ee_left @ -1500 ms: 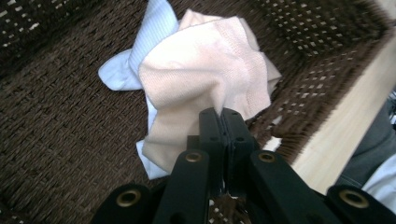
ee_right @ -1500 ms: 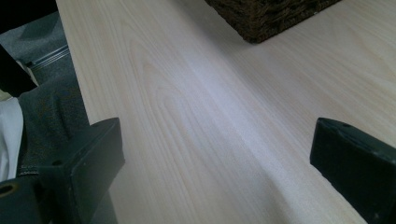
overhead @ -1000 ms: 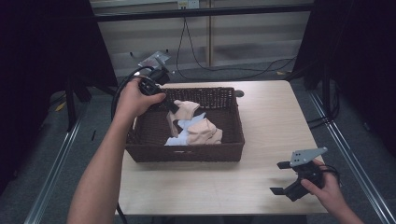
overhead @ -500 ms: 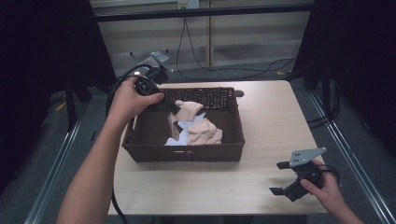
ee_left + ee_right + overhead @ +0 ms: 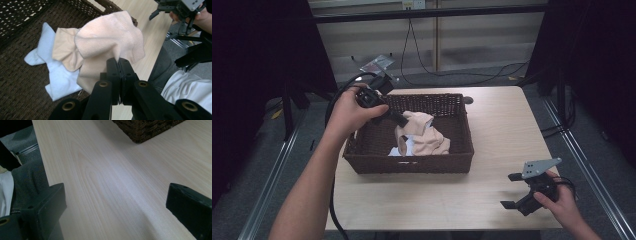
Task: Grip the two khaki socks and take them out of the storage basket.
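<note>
My left gripper [image 5: 403,121] is shut on a corner of a peach cloth [image 5: 424,135] and holds it up above the dark wicker basket [image 5: 412,164]. In the left gripper view the two jaws meet on the peach cloth [image 5: 110,42], which drapes away from my left gripper [image 5: 119,62]. Under it on the basket floor lie a second peach piece [image 5: 66,50] and a pale blue cloth [image 5: 53,72]. My right gripper [image 5: 511,190] rests near the table's front right corner, jaws wide apart with nothing between them. In its own view my right gripper [image 5: 115,202] frames bare tabletop.
The light wooden table [image 5: 492,125] has free room to the right of and in front of the basket. Its front edge [image 5: 42,165] is close to the right gripper. Cables [image 5: 437,75] and a dark frame stand behind the table.
My left hand has drawn back to the left and risen a little, lifting the peach cloth higher out of the basket. The right hand has stayed put.
</note>
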`<state>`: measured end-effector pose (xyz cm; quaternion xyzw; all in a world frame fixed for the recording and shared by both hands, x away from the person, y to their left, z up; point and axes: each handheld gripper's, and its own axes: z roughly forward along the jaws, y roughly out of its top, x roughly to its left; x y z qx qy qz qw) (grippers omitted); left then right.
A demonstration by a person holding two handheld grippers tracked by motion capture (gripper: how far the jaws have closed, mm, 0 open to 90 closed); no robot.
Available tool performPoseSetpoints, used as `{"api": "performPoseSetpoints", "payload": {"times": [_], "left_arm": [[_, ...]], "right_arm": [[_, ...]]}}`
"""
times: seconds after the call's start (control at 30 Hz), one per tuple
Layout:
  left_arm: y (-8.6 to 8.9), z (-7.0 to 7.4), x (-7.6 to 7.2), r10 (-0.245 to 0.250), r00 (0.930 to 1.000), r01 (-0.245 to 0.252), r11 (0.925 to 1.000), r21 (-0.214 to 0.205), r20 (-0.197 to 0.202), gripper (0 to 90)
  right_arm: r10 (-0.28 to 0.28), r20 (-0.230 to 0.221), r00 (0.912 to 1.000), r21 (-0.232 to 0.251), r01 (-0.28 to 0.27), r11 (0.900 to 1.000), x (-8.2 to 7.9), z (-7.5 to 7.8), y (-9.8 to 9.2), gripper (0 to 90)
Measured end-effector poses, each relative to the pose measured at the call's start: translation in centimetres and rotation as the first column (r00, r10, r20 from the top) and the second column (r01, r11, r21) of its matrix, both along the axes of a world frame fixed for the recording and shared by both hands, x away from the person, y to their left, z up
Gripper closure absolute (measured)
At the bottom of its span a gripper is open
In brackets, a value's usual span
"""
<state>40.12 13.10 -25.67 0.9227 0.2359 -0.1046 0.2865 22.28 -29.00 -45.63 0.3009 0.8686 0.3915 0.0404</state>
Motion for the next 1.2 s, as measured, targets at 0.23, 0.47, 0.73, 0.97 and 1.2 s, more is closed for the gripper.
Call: {"api": "performPoseSetpoints", "payload": {"times": [0.23,0.47,0.73,0.97,1.2], "left_arm": [[-0.2,-0.7,-0.7,-0.022,0.9997,0.023,0.9996,-0.015,0.013,88.2],[-0.6,-1.6,-1.8,-0.045,0.9989,0.045,0.998,-0.044,0.014,88.2],[-1.7,-3.4,-3.1,-0.093,0.9955,0.094,0.9939,-0.058,0.015,88.0],[-2.3,-5.2,-3.9,-0.103,0.9946,0.102,0.9898,-0.099,-0.009,88.0],[-2.8,-6.7,-4.4,-0.129,0.9915,0.127,0.9864,-0.105,-0.015,88.0]], "right_arm": [[-0.001,0.0,1.0,0.002,0.001,1.0,0.0,0.0,0.0,2.7],[-0.001,-0.003,1.0,0.001,0.001,1.0,0.0,0.0,0.1,2.7],[0.001,-0.003,1.0,0.0,-0.001,1.0,0.0,0.0,0.1,2.7],[-0.002,0.002,1.0,0.0,0.002,1.0,0.0,0.0,0.1,2.7],[0.009,0.002,1.0,0.0,-0.009,1.0,0.0,0.0,0.2,2.8]]}}
